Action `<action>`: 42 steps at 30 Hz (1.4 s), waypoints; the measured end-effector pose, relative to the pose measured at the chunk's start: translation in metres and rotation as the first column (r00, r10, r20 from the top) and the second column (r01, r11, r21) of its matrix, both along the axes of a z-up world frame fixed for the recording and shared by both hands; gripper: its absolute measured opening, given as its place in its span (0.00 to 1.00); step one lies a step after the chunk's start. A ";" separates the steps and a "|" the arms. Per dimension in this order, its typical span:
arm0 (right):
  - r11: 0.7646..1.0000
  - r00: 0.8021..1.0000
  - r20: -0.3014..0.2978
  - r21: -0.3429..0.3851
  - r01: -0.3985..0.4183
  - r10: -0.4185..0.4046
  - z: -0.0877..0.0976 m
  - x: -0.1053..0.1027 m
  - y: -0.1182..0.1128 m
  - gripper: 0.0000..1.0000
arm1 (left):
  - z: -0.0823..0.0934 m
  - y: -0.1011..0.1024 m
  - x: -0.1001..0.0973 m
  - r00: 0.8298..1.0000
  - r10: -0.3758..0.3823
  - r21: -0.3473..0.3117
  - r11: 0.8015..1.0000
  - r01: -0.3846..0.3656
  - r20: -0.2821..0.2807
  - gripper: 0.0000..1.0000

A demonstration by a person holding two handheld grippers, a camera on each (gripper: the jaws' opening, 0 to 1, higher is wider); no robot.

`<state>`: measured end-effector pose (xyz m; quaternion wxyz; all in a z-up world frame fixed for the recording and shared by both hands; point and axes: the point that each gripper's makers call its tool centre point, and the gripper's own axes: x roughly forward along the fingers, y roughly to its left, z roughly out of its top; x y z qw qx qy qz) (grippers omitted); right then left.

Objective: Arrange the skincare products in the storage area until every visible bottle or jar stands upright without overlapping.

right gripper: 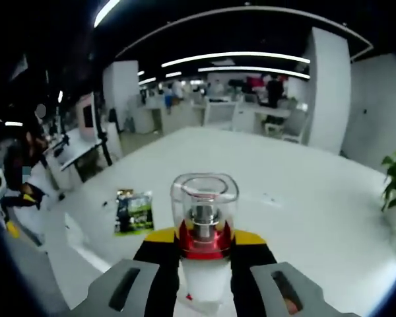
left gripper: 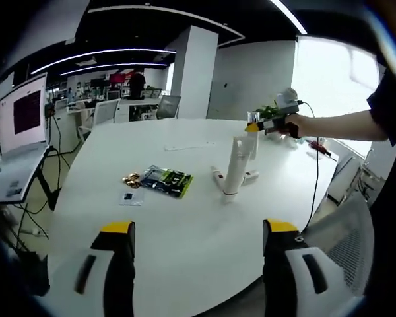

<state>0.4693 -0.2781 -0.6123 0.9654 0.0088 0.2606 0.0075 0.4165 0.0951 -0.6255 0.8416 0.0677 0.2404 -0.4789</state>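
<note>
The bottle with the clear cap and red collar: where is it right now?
In the right gripper view, the bottle stands upright between the right gripper's jaws, low at centre over the white table, right of the green packet.

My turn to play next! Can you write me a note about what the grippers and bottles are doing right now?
Right hand-held gripper: shut on the clear-capped bottle, held upright above the white table.
Left hand-held gripper: open, holding nothing, hovering at the table's near edge.
A tall white tube stands upright mid-table; a small white item lies flat beside it.
A green packet lies flat further left.
Left to do: set the held bottle down upright, stand up the lying item.
</note>
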 end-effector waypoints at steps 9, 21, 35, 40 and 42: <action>1.000 0.999 0.018 -0.004 -0.027 0.027 0.011 -0.032 0.016 0.21 | -0.001 -0.006 -0.021 0.996 -0.092 0.035 0.995 0.091 0.012 0.78; 0.990 0.989 0.040 -0.012 -0.140 0.141 0.023 -0.074 0.057 0.21 | 0.005 -0.016 -0.043 0.977 -0.210 0.045 0.977 0.209 0.030 0.93; 0.952 0.950 0.066 0.005 -0.305 0.304 0.032 -0.111 0.134 0.21 | 0.016 -0.026 -0.077 0.932 -0.360 0.039 0.932 0.359 0.026 0.99; 0.912 0.910 0.086 0.021 -0.409 0.405 0.031 -0.122 0.171 0.21 | 0.023 -0.030 -0.096 0.900 -0.436 -0.011 0.900 0.436 -0.008 0.99; 0.898 0.896 0.091 0.033 -0.438 0.434 0.030 -0.126 0.184 0.21 | 0.025 -0.031 -0.099 0.894 -0.448 -0.013 0.894 0.447 -0.008 0.99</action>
